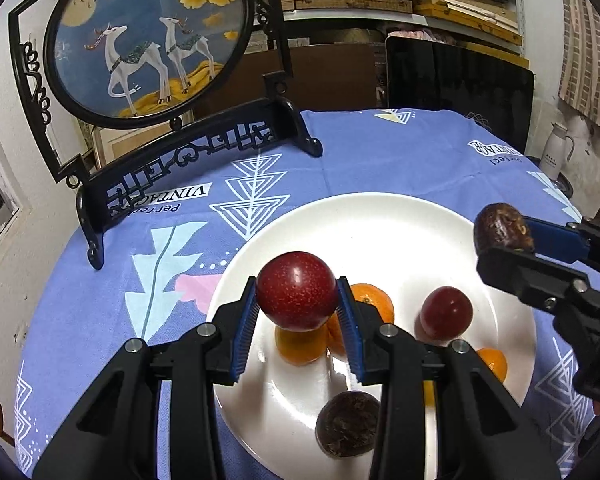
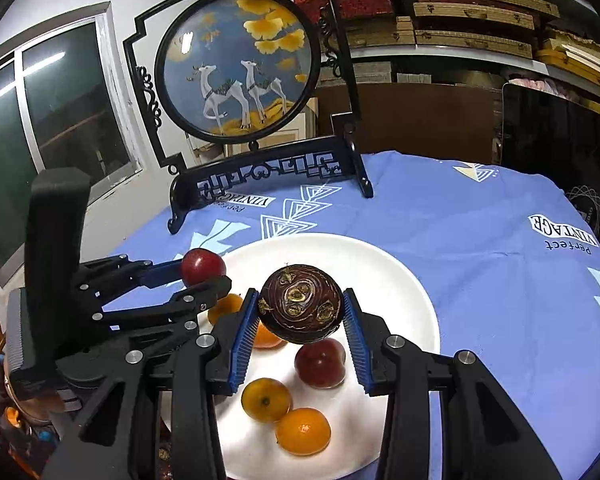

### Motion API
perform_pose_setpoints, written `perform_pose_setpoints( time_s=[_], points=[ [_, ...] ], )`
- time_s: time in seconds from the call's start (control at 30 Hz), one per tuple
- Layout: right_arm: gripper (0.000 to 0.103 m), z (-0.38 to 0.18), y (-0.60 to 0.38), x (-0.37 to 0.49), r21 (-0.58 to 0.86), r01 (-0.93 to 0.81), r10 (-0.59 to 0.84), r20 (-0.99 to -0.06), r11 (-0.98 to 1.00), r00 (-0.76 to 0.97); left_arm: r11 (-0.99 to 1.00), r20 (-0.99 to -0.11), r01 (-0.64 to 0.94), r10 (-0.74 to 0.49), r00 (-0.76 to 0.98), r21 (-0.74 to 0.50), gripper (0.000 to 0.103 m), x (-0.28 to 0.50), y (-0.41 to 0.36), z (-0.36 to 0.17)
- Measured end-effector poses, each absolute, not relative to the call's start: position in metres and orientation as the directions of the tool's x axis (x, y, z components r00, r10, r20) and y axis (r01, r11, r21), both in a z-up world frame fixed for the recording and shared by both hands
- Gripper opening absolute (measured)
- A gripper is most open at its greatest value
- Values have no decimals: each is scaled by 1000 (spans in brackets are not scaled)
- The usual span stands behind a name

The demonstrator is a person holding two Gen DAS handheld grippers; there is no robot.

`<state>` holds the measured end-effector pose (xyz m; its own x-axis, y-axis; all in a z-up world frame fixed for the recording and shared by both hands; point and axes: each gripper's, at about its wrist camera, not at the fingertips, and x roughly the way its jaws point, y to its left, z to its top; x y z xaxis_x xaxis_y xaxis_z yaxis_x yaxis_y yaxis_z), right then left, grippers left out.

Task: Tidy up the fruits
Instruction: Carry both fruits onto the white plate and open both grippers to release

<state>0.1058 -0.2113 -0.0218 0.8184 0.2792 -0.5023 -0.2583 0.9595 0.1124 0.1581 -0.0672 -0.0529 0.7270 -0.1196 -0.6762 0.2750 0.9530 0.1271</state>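
Observation:
My left gripper (image 1: 298,294) is shut on a smooth red passion fruit (image 1: 297,290) and holds it above the white plate (image 1: 380,220). My right gripper (image 2: 302,306) is shut on a dark, wrinkled brown fruit (image 2: 301,303), also over the plate (image 2: 380,264). Each gripper shows in the other's view: the right one (image 1: 504,240) at the plate's right rim, the left one (image 2: 202,272) at its left rim. On the plate lie several oranges (image 2: 266,399), a second red fruit (image 1: 446,313) and another dark wrinkled fruit (image 1: 348,424).
A black carved stand with a round deer painting (image 1: 148,40) rises at the table's far left. The round table wears a blue patterned cloth (image 1: 400,152). A dark chair back (image 1: 460,84) and stacked shelves stand behind; a white flask (image 1: 556,152) sits far right.

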Motion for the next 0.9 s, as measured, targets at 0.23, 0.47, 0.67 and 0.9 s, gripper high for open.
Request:
perform_pose_setpoints(
  time_s=[0.23, 0.47, 0.67, 0.9],
  points=[
    [42, -24, -211, 107, 105, -229, 251, -487, 968, 837, 963, -686, 243, -97, 721, 120, 38, 164, -62, -57],
    [43, -37, -209, 118, 113, -210, 239, -509, 971, 827, 957, -694, 257, -95, 714, 134, 38, 164, -67, -63],
    [82, -34, -214, 111, 84, -163, 184, -435, 983, 882, 955, -658, 249, -82, 748, 164, 65, 158, -67, -60],
    [82, -33, -215, 109, 94, -180, 203, -441, 979, 874, 956, -651, 240, -74, 755, 169, 69, 158, -64, -58]
  ],
)
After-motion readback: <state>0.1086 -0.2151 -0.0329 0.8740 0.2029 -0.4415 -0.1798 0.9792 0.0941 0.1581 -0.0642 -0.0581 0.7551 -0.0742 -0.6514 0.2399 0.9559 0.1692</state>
